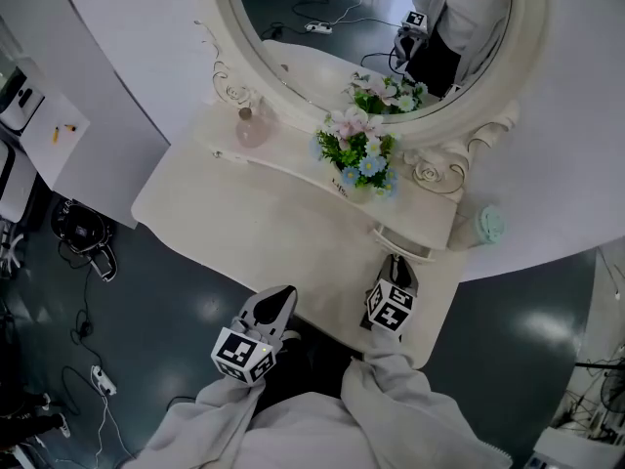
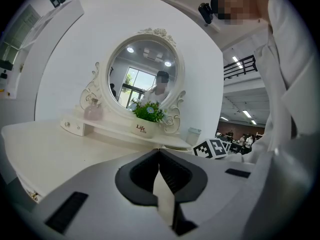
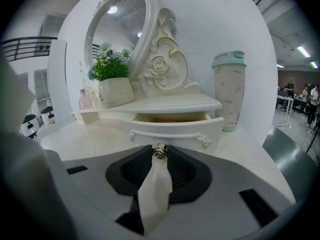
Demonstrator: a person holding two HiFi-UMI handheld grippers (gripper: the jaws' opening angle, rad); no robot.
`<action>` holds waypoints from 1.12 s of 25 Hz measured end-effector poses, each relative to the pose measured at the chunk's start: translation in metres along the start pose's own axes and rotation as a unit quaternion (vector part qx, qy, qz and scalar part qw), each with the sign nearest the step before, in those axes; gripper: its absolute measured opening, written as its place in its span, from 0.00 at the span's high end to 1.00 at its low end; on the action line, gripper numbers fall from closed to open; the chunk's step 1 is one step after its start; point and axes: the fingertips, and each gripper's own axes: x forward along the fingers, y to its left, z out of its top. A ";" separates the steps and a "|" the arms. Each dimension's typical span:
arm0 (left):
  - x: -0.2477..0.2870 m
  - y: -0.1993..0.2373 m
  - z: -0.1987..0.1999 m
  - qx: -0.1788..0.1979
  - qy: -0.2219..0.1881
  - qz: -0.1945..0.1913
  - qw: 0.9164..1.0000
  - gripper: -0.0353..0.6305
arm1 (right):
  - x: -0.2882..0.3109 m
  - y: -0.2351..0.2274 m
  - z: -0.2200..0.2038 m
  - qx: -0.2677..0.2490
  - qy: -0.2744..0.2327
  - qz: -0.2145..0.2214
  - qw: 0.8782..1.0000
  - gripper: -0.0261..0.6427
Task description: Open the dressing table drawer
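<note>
The white dressing table (image 1: 244, 223) carries a raised shelf with small drawers beneath it. The right-hand drawer (image 3: 175, 130) (image 1: 408, 246) stands pulled partly out, with its inside showing. My right gripper (image 3: 160, 153) (image 1: 398, 264) is in front of it, shut on the drawer's small metal knob (image 3: 160, 150), which sits between the fingertips. My left gripper (image 2: 159, 152) (image 1: 283, 296) hovers at the table's front edge, left of the right one. Its jaws are shut with nothing between them, pointing toward the mirror.
An oval mirror (image 1: 371, 27) stands behind the shelf. On the shelf are a flower pot (image 1: 359, 164) and a pink bottle (image 1: 251, 125). A mint lidded cup (image 3: 229, 89) stands right of the drawer. The left drawer (image 2: 74, 127) is closed. Cables and gear lie on the floor at the left (image 1: 88, 233).
</note>
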 end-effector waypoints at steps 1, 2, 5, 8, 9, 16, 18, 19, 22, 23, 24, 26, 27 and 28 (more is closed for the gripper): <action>-0.001 0.000 0.000 0.000 -0.001 -0.001 1.000 0.92 | -0.002 0.001 -0.001 0.001 0.000 0.000 1.000 0.80; -0.002 0.001 0.001 0.000 -0.001 -0.002 1.000 0.92 | -0.004 0.001 -0.002 0.002 0.000 -0.001 1.000 0.80; -0.005 0.001 0.002 0.001 -0.003 -0.006 1.000 0.92 | -0.007 0.003 -0.005 0.005 0.000 -0.002 1.000 0.80; -0.006 -0.002 0.002 0.003 -0.003 -0.012 1.000 0.92 | -0.010 0.004 -0.007 0.007 -0.001 -0.002 1.000 0.80; -0.007 -0.003 0.002 0.004 -0.003 -0.014 1.000 0.92 | -0.012 0.004 -0.007 0.007 -0.001 -0.002 1.000 0.80; -0.012 -0.004 0.002 0.007 -0.003 -0.022 1.000 0.92 | -0.018 0.006 -0.010 0.010 -0.001 -0.002 1.000 0.80; -0.012 -0.005 0.002 0.007 -0.003 -0.025 1.000 0.92 | -0.021 0.007 -0.011 0.009 -0.001 -0.003 1.000 0.80; -0.012 -0.005 0.002 0.007 -0.004 -0.026 1.000 0.92 | -0.021 0.007 -0.012 0.009 -0.001 -0.004 1.000 0.80; -0.011 -0.004 0.003 0.007 -0.004 -0.030 1.000 0.92 | -0.022 0.007 -0.012 0.013 0.000 -0.004 1.000 0.80; -0.011 -0.004 0.003 0.007 -0.003 -0.031 0.999 0.92 | -0.023 0.008 -0.013 0.014 0.000 -0.004 1.000 0.80; -0.011 -0.004 0.003 0.007 -0.003 -0.033 0.999 0.92 | -0.024 0.008 -0.013 0.014 0.000 -0.004 1.000 0.80; -0.011 -0.004 0.003 0.007 -0.003 -0.035 0.999 0.92 | -0.027 0.009 -0.015 0.014 0.001 -0.004 1.000 0.80; -0.011 -0.003 0.003 0.007 -0.002 -0.035 0.999 0.92 | -0.027 0.009 -0.016 0.014 0.001 -0.004 1.000 0.80; -0.011 -0.003 0.002 0.007 -0.002 -0.035 0.999 0.92 | -0.028 0.009 -0.017 0.014 0.001 -0.004 1.000 0.80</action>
